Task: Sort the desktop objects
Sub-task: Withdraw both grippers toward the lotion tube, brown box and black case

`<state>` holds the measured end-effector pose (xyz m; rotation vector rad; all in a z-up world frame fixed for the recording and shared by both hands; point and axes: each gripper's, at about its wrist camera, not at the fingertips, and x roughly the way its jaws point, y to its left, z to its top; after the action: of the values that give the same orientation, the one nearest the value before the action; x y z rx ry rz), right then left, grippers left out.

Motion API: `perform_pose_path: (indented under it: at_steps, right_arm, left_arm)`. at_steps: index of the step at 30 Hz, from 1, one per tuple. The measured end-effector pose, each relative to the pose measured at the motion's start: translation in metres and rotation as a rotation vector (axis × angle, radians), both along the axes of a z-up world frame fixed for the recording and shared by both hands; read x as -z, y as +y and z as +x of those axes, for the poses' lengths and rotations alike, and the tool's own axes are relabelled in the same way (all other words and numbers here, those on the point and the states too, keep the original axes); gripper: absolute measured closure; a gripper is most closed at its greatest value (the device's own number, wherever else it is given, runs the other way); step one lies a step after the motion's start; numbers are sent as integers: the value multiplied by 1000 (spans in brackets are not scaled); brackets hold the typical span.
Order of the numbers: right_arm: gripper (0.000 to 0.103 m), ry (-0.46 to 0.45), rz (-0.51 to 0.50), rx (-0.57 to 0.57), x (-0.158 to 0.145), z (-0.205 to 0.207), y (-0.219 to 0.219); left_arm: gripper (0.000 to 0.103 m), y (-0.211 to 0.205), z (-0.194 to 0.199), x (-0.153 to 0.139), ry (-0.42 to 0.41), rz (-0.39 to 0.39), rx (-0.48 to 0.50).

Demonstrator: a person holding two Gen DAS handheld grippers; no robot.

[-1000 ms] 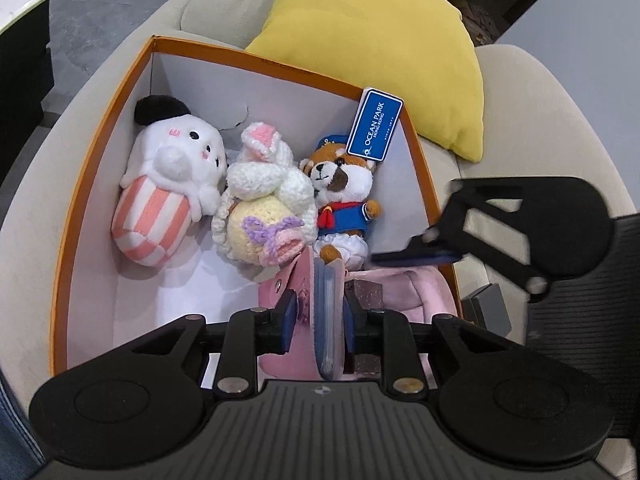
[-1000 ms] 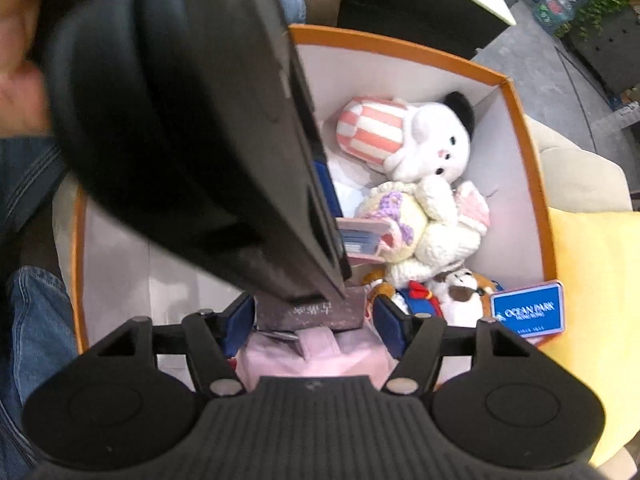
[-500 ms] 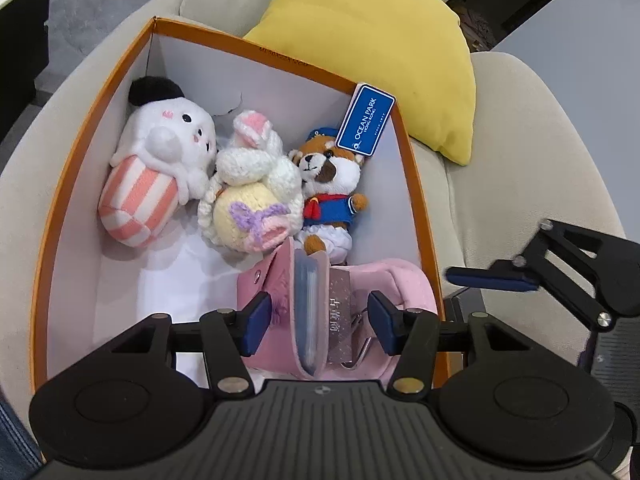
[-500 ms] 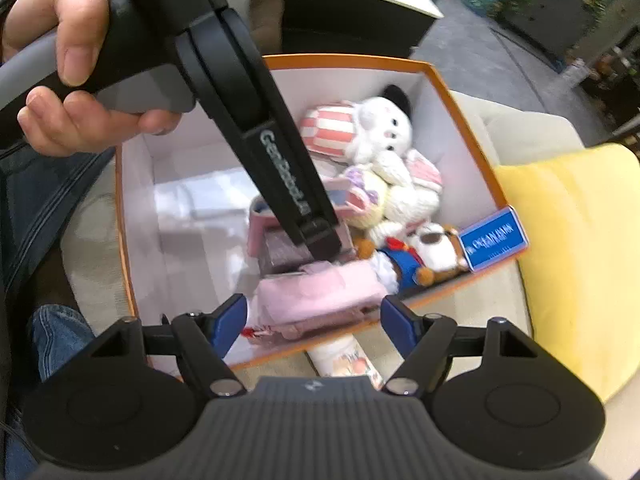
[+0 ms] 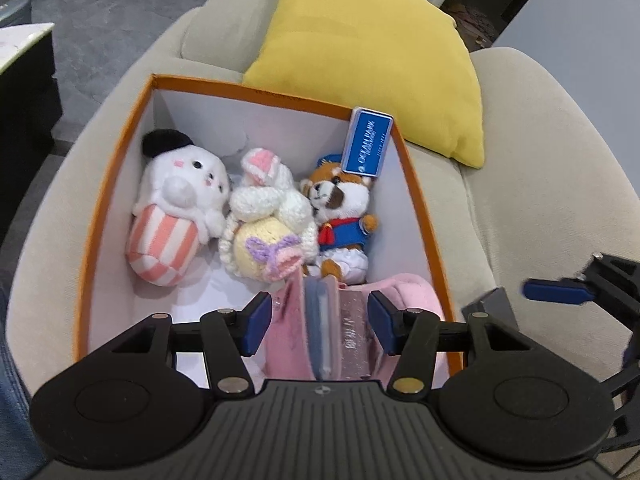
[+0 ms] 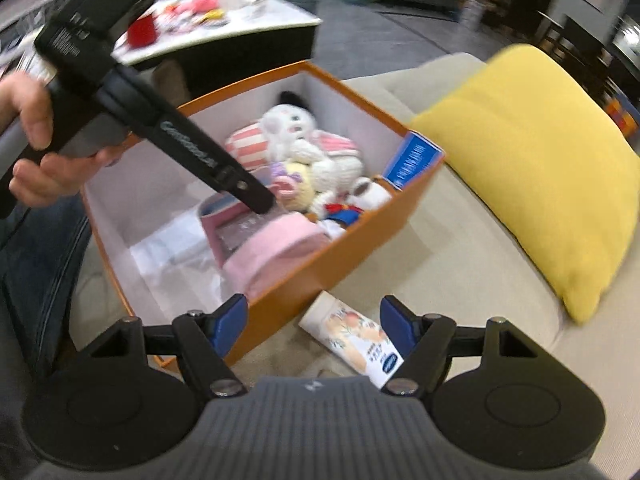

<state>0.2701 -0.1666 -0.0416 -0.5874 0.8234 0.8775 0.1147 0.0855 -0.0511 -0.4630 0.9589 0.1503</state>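
Yellow cushion [image 5: 372, 56] behind orange box [image 5: 420, 208] — tube [image 6: 352, 340], perhaps lotion, outside.

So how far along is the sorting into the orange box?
Done: three plush toys and the pink card wallet sit in the orange cardboard box. In hand: nothing; the left tool has just opened around the wallet, and the right tool is open. Left: the white printed tube on the beige sofa beside the box.

We are seeing a yellow cushion [image 5: 372, 52] leaning against the beige sofa [image 5: 532, 184] back, and jeans [image 6: 36, 256] showing at the sofa's front edge.
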Motion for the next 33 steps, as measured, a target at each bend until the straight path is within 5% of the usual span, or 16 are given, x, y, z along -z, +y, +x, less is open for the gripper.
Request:
perform_pose_path:
  at_steps: [8, 16, 25, 33]
  right_arm:
    - [29, 12, 26, 161, 7, 1, -46]
    - [30, -15, 9, 265, 8, 0, -82]
    - [45, -55, -122, 314, 13, 3, -116]
    - [47, 33, -166, 345, 34, 22, -141]
  left_arm:
    - [41, 3, -1, -10, -3, 43, -15]
    - [41, -13, -5, -46, -62, 169, 5]
    - [41, -82, 8, -91, -141, 250, 243]
    - [41, -151, 43, -66, -60, 257, 450]
